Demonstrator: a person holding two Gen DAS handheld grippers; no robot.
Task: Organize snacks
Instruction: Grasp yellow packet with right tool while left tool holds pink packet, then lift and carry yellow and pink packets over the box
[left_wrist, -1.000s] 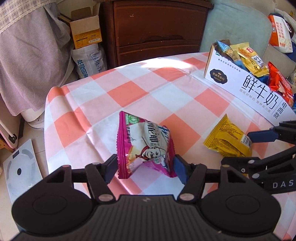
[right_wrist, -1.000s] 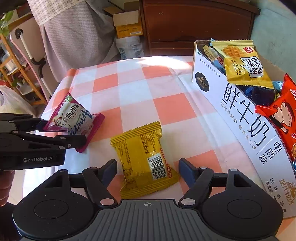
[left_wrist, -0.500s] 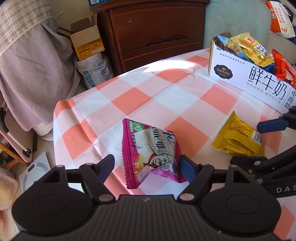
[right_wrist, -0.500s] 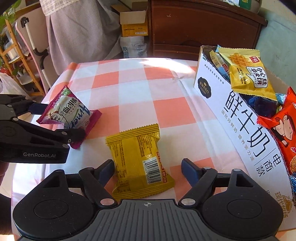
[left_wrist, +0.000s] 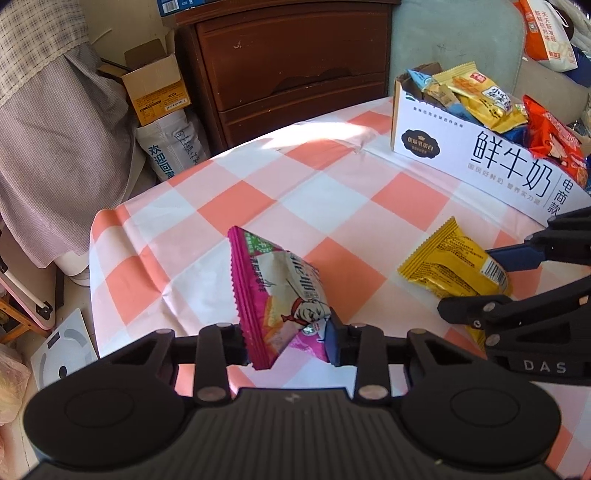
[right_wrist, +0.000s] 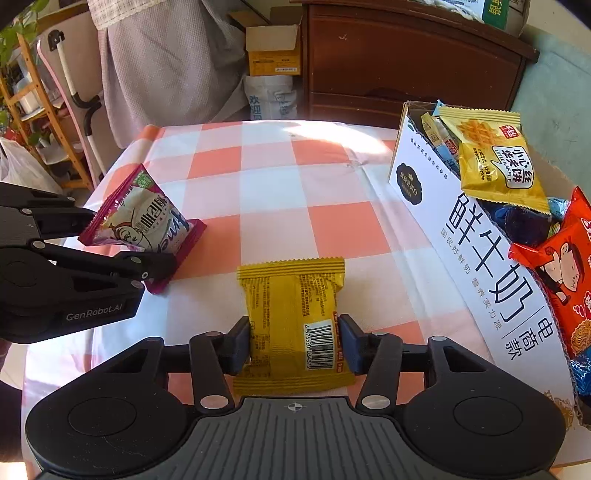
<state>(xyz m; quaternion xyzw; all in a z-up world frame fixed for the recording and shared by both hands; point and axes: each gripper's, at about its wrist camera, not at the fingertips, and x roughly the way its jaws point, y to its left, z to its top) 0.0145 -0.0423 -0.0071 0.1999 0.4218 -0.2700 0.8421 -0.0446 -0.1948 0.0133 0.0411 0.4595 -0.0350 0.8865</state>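
Observation:
My left gripper is shut on a magenta and white snack bag and holds it just above the checked tablecloth; the bag also shows in the right wrist view. My right gripper is shut on a yellow snack packet with a barcode, which also shows in the left wrist view. A white milk carton box at the right holds several snack packs; it also shows in the left wrist view.
The round table has a pink and white checked cloth. A dark wooden cabinet stands behind it, with a cardboard box and a sack on the floor. A sofa is at the right.
Both grippers have closed: the left on the magenta bag, the right on the yellow packet. The magenta bag is now tilted up off the cloth.

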